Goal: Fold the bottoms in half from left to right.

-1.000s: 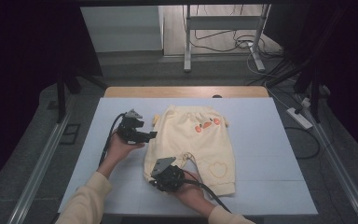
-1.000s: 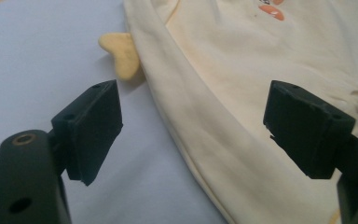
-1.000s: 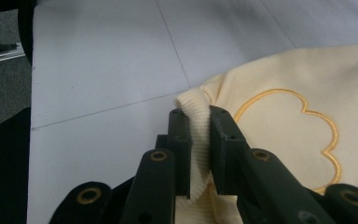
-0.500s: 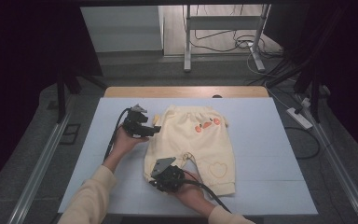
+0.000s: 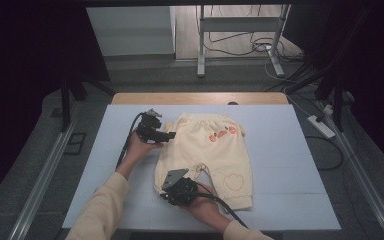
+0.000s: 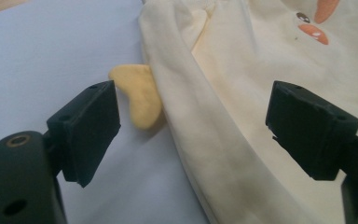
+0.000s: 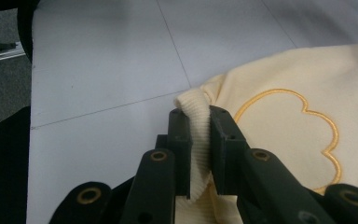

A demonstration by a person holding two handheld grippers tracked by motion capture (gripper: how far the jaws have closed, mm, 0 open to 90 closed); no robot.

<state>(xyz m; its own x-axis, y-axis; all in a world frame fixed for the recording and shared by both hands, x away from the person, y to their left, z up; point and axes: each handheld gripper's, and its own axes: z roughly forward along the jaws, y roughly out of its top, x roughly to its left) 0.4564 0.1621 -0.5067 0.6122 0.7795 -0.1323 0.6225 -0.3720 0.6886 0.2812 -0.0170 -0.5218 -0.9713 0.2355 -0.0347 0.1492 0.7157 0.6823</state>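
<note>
A pair of pale yellow baby trousers with orange carrot prints lies flat on the light blue table cover. My left gripper is at the waist's left corner. In the left gripper view it stands open, its jaws either side of the trousers' folded side edge, with a small yellow tab beside the left jaw. My right gripper is at the near left leg end. The right gripper view shows it shut on the ribbed cuff, next to an embroidered outline.
The table's wooden far edge runs behind the cover. Beyond it on the floor are metal stand legs and cables. A power strip lies on the floor to the right, and a metal rail runs along the left.
My left gripper has moved a little forward and right, up to the trousers' waist corner. The right gripper has stayed at the cuff.
</note>
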